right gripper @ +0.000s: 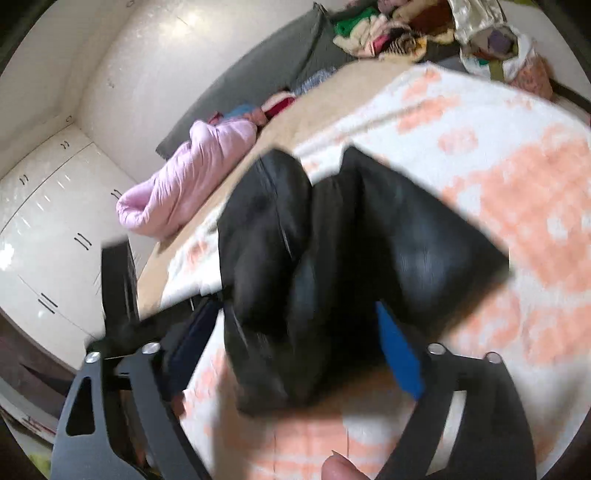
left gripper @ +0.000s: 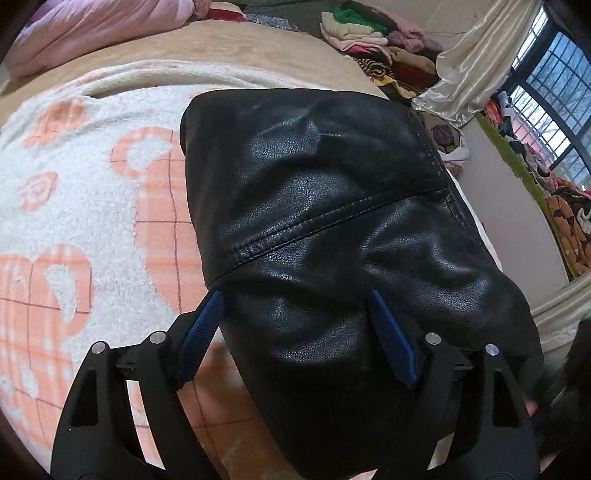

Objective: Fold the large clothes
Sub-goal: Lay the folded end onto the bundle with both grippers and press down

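Observation:
A black leather jacket (left gripper: pixel 314 184), folded into a thick bundle, lies on a white and orange blanket (left gripper: pixel 92 203) spread over the bed. My left gripper (left gripper: pixel 295 293) points down at the near end of the bundle. Its blue pads (left gripper: pixel 391 339) stand wide apart with the leather between them, and it is open. In the blurred right wrist view the jacket (right gripper: pixel 369 229) lies crumpled on the blanket (right gripper: pixel 517 184). My right gripper (right gripper: pixel 295 306) is open around its near end, and the pads do not press on it. A fingertip (right gripper: pixel 340 469) shows at the bottom edge.
A pink quilted cover (left gripper: pixel 92 29) (right gripper: pixel 192 177) lies at the far side of the bed. A heap of folded clothes (left gripper: pixel 362 29) (right gripper: pixel 369 29) sits beyond it. A curtain (left gripper: pixel 480 55) and barred window (left gripper: pixel 554 92) are to the right. White wardrobe doors (right gripper: pixel 48 240) stand beside the bed.

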### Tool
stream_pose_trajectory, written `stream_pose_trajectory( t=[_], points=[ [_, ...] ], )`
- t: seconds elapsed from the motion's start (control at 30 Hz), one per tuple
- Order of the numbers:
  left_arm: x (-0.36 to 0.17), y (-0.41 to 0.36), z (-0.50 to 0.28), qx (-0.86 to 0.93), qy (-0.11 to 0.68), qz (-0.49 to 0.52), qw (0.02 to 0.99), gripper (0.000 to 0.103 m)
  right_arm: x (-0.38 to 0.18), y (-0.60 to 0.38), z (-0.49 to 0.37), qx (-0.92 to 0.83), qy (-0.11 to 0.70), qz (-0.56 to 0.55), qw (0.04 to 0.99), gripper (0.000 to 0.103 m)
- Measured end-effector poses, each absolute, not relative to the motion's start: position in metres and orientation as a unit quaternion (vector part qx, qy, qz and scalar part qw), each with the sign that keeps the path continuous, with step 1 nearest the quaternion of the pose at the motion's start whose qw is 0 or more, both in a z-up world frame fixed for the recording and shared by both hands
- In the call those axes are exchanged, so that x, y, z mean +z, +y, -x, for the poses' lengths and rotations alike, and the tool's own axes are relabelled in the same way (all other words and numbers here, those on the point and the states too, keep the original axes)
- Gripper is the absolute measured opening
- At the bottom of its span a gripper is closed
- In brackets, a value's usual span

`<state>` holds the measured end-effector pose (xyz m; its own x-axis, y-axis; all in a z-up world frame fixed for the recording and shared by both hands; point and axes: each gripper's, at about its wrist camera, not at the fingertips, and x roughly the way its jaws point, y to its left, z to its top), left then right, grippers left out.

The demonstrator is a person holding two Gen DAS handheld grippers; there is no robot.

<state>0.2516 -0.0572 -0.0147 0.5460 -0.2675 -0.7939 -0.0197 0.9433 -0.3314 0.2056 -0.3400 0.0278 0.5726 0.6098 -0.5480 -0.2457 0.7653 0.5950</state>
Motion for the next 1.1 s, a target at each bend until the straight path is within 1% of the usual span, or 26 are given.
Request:
stream_pose_trajectory(
  t=[0.03,0.1,0.13,0.17,0.2,0.23,0.27,0.3,0.33,0.37,0.47,0.5,0.57,0.7,0.77,0.87,0.9,0.97,1.03,1.1],
  points=[
    [-0.015,-0.057,-0.251,-0.072,0.471,0.153,0.866,0.072,0.037,-0.334,-0.219,0.245,0.392,-0.211,0.861,0.092],
    [-0.015,-0.054,-0.25,-0.072,0.47,0.152,0.867,0.072,0.045,-0.324,-0.244,0.227,0.415,-0.173,0.864,0.092],
    [-0.016,-0.054,-0.249,-0.072,0.469,0.152,0.867,0.072,0.045,-0.32,-0.256,0.229,0.426,-0.162,0.86,0.089],
    [-0.015,-0.055,-0.249,-0.073,0.47,0.152,0.867,0.072,0.044,-0.313,-0.274,0.235,0.443,-0.149,0.852,0.059],
    [-0.015,-0.055,-0.249,-0.072,0.47,0.153,0.866,0.072,0.043,-0.305,-0.286,0.237,0.449,-0.137,0.851,0.038],
    [-0.014,-0.055,-0.25,-0.07,0.47,0.152,0.867,0.072,0.043,-0.3,-0.288,0.243,0.448,-0.131,0.851,0.023],
    [-0.013,-0.053,-0.25,-0.07,0.469,0.153,0.867,0.072,0.05,-0.294,-0.29,0.248,0.431,-0.122,0.859,0.019],
    [-0.008,-0.05,-0.249,-0.077,0.46,0.162,0.869,0.073,0.057,-0.295,-0.288,0.258,0.419,-0.119,0.862,0.018],
    [-0.002,-0.046,-0.247,-0.083,0.45,0.174,0.872,0.076,0.064,-0.299,-0.286,0.273,0.402,-0.118,0.866,0.017],
    [0.007,-0.041,-0.245,-0.084,0.439,0.185,0.875,0.077,0.082,-0.303,-0.281,0.288,0.374,-0.103,0.876,0.017],
    [0.016,-0.037,-0.245,-0.084,0.434,0.194,0.876,0.078,0.108,-0.334,-0.281,0.287,0.308,-0.092,0.902,0.017],
    [0.014,-0.04,-0.247,-0.092,0.44,0.197,0.871,0.08,0.107,-0.345,-0.283,0.285,0.305,-0.1,0.903,0.017],
    [0.008,-0.048,-0.252,-0.099,0.45,0.191,0.866,0.081,0.088,-0.368,-0.296,0.279,0.328,-0.126,0.894,0.017],
    [-0.018,-0.065,-0.262,-0.097,0.48,0.188,0.851,0.083,0.008,-0.385,-0.327,0.243,0.416,-0.142,0.865,0.019],
    [-0.027,-0.07,-0.265,-0.103,0.485,0.198,0.845,0.085,-0.018,-0.388,-0.332,0.226,0.425,-0.139,0.865,0.024],
    [-0.029,-0.073,-0.265,-0.097,0.486,0.19,0.847,0.087,-0.028,-0.384,-0.334,0.199,0.421,-0.117,0.877,0.031],
    [-0.028,-0.075,-0.266,-0.096,0.489,0.184,0.847,0.089,-0.027,-0.382,-0.335,0.191,0.421,-0.113,0.88,0.034],
    [-0.028,-0.074,-0.268,-0.098,0.495,0.188,0.842,0.09,-0.019,-0.384,-0.331,0.169,0.413,-0.106,0.889,0.053],
    [-0.026,-0.075,-0.269,-0.1,0.497,0.188,0.841,0.091,-0.013,-0.39,-0.326,0.165,0.405,-0.125,0.89,0.059],
    [-0.024,-0.073,-0.267,-0.097,0.494,0.184,0.844,0.091,-0.009,-0.404,-0.313,0.193,0.401,-0.171,0.879,0.077]
  ],
)
